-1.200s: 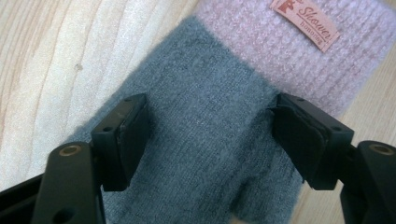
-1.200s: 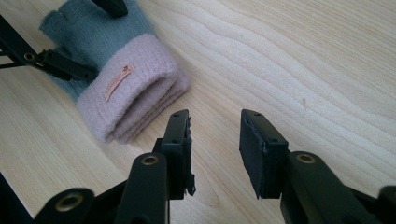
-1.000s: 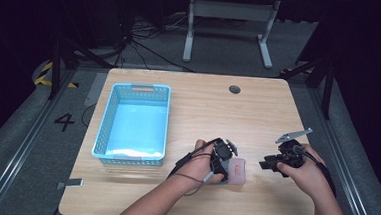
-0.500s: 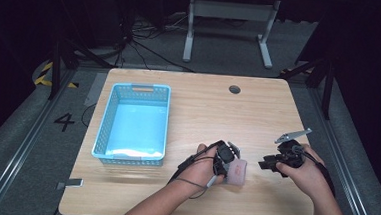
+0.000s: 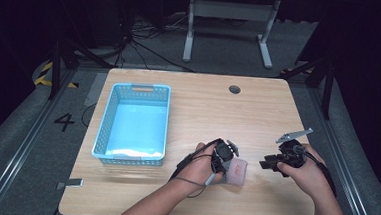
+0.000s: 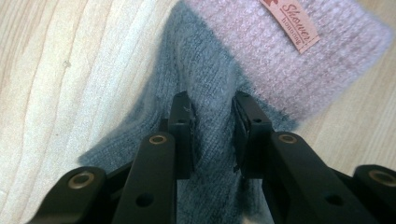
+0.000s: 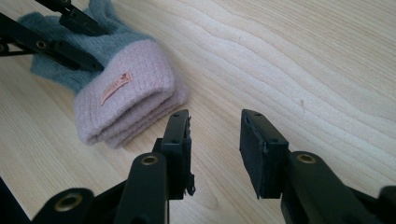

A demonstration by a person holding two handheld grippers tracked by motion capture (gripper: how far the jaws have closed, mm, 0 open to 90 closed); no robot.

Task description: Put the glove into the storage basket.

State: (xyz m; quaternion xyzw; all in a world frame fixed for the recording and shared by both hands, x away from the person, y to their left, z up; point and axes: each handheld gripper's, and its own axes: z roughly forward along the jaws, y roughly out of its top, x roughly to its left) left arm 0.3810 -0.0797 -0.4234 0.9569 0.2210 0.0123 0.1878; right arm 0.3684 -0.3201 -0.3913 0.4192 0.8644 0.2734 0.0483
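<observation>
While resting on the near right of the worktop (image 5: 198, 108), folded sock (image 5: 237, 171) gripped at its grey part by left gripper (image 6: 212, 116), jaws just closed onto the knit, fabric bunched between them. Lift not yet begun; blue basket (image 5: 106, 132) at left empty. Right gripper (image 7: 215, 140) just right of the pink cuff, jaws moderately apart, holding nothing.

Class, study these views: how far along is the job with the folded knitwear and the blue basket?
Done: left gripper has just closed, pinching the grey part of the knitwear. In hand: that grip; the right gripper waits open. Left: knitwear remains on the table; the basket probably awaits it.
</observation>
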